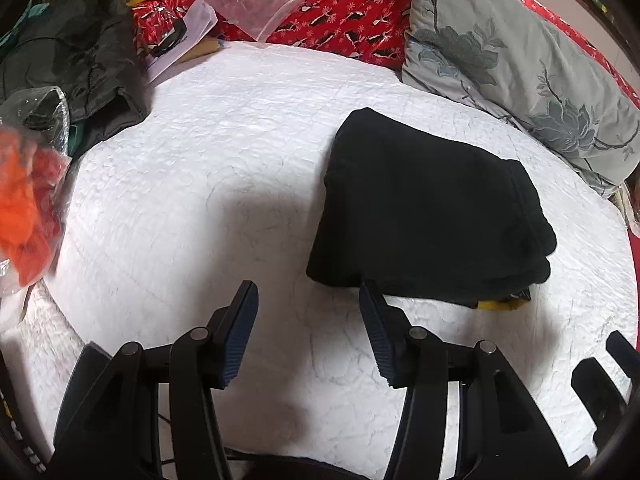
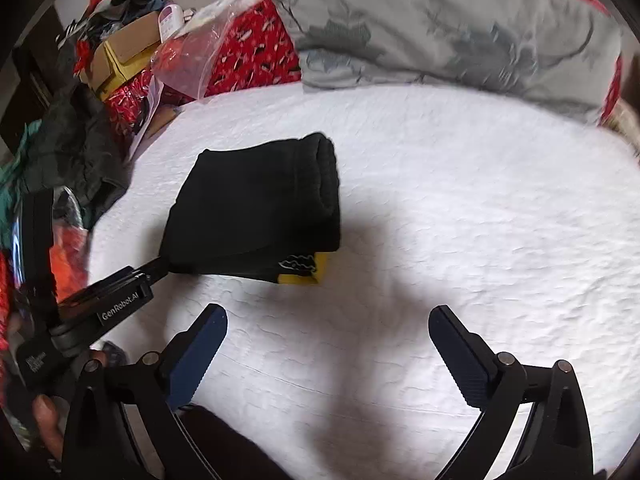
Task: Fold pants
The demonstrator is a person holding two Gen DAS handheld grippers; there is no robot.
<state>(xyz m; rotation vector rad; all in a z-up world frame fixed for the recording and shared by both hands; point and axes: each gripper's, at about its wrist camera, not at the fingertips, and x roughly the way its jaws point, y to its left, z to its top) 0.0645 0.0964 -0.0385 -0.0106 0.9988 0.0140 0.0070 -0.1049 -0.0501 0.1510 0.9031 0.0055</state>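
The black pants [image 1: 428, 212] lie folded into a compact stack on the white quilt [image 1: 224, 152], with a yellow patch showing at the near edge. They also show in the right wrist view [image 2: 256, 208], with the yellow patch at the near right corner. My left gripper [image 1: 308, 292] is open and empty, just in front of the stack's near left corner. In the right wrist view the left gripper's body [image 2: 116, 292] reaches toward that corner. My right gripper [image 2: 328, 316] is open and empty, hovering over bare quilt [image 2: 480, 200] in front of the stack.
A grey floral pillow [image 1: 516, 64] lies at the back right on a red patterned blanket [image 1: 344, 8]. Dark green clothes [image 1: 76, 60], plastic bags with orange fabric [image 1: 28, 200] and cardboard boxes [image 2: 124, 56] crowd the left side.
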